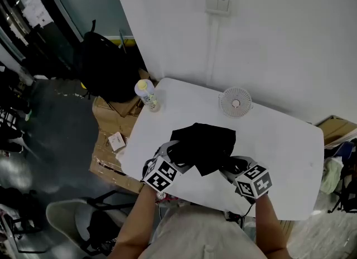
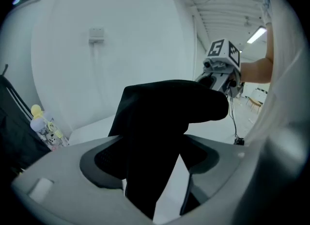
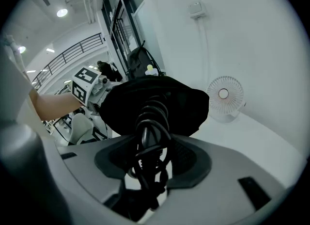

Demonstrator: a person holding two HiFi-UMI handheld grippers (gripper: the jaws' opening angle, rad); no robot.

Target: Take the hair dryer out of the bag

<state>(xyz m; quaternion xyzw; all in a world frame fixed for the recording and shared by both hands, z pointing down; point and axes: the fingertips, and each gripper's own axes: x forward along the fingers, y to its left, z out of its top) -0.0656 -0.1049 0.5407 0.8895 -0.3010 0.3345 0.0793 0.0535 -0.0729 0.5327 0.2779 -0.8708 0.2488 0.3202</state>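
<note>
The black bag (image 1: pixel 203 143) lies bunched near the centre of the white surface (image 1: pixel 290 157), well clear of every edge. In the head view the left tongs (image 2: pixel 154 163) sit at the bag's 7 o'clock edge. Their jaws stand wide apart. A fold of bag fabric hangs between them and overlaps the left-hand jaw, while a strip of white surface shows between the fabric and the other jaw, so the pads do not clamp the fabric. The right tongs (image 3: pixel 152 158) sit at the bag's 5 o'clock edge. Their jaws are partly closed on a black coiled cord (image 3: pixel 151 122), which stands upright between the pads and runs up into the dark mouth of the bag. The hair dryer body cannot be made out in any view: only this cord shows, and the rest is covered by the bag. A small white fan (image 1: pixel 235 102) stands upright at 1 o'clock from the bag, near the surface's far edge and apart from the bag. A bottle (image 1: pixel 146 94) stands at 10 o'clock from the bag, close to the far left corner. A switch (image 1: pixel 217 3) is mounted on the wall at 12 o'clock. On the floor at 9 o'clock from the surface lies flattened cardboard (image 1: pixel 109 140), with a black backpack (image 1: pixel 106 65) beyond it at 10 o'clock. A chair (image 1: pixel 70 219) stands at 8 o'clock.
</note>
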